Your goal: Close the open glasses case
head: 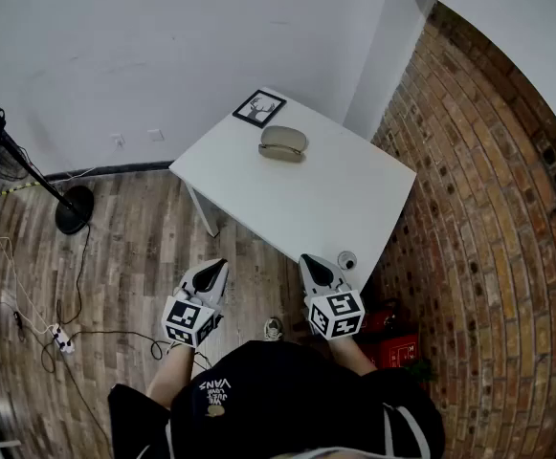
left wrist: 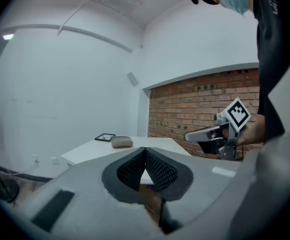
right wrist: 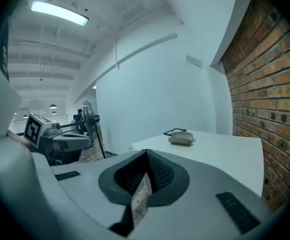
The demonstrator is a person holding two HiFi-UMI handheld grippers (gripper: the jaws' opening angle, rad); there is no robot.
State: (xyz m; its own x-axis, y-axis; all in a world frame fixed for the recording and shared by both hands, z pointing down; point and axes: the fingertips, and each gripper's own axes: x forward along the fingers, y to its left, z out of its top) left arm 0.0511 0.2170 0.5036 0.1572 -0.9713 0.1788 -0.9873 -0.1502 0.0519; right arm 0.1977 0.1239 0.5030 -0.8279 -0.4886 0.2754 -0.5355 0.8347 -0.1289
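Observation:
A beige glasses case (head: 283, 142) lies near the far end of the white table (head: 325, 204); whether its lid is up or down is too small to tell. It also shows far ahead in the left gripper view as the case (left wrist: 122, 142) and in the right gripper view as the case (right wrist: 181, 138). My left gripper (head: 216, 268) hangs over the wooden floor in front of the table, its jaws shut with nothing in them (left wrist: 145, 150). My right gripper (head: 309, 262) hovers by the table's near corner, also shut and holding nothing (right wrist: 145, 154). Both are far from the case.
A black-framed picture (head: 258, 108) lies at the table's far corner beside the case. A brick wall (head: 488, 208) runs along the right. A fan stand (head: 72, 208), cables and a power strip (head: 59, 338) are on the floor at left. A red object (head: 392, 338) sits near my right side.

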